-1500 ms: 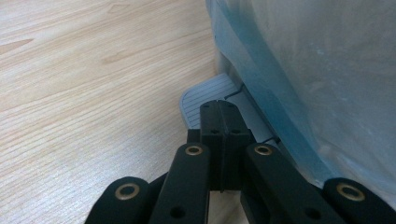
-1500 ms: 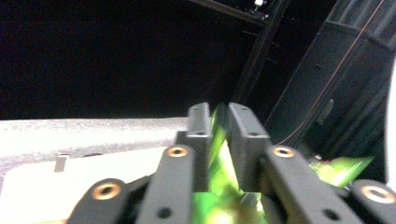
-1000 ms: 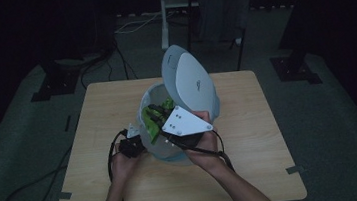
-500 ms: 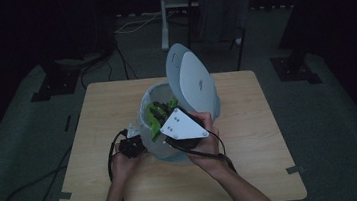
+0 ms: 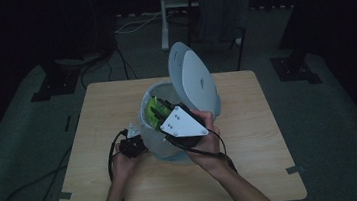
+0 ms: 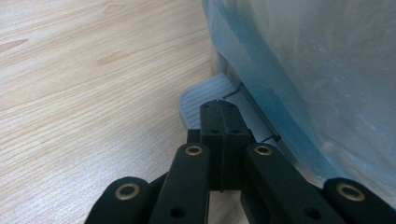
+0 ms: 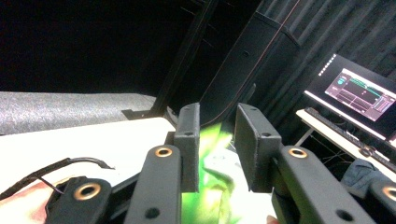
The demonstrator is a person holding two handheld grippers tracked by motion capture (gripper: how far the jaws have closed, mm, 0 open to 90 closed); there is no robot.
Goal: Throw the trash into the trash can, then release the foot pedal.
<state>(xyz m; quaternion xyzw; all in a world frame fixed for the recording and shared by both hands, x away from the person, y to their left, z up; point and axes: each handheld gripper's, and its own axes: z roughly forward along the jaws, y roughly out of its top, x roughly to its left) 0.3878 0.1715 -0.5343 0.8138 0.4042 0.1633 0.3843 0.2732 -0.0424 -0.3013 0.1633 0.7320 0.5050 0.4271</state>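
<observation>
Dark room, wooden tabletop [image 5: 251, 138]. Pedal bin [image 5: 157, 148] at centre, lid [image 5: 197, 81] raised. Left hand-held gripper [image 6: 219, 116], jaws shut, presses the pedal [image 6: 201, 95]: hold it down. Right hand-held gripper [image 7: 217, 147] over the mouth; its jaws have just been opening around the green wrapper [image 7: 212, 186]; release above the liner. Cables trail nearby.

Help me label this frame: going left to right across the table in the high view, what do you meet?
Left gripper → green item in the bin → right gripper → raised bin lid.
</observation>
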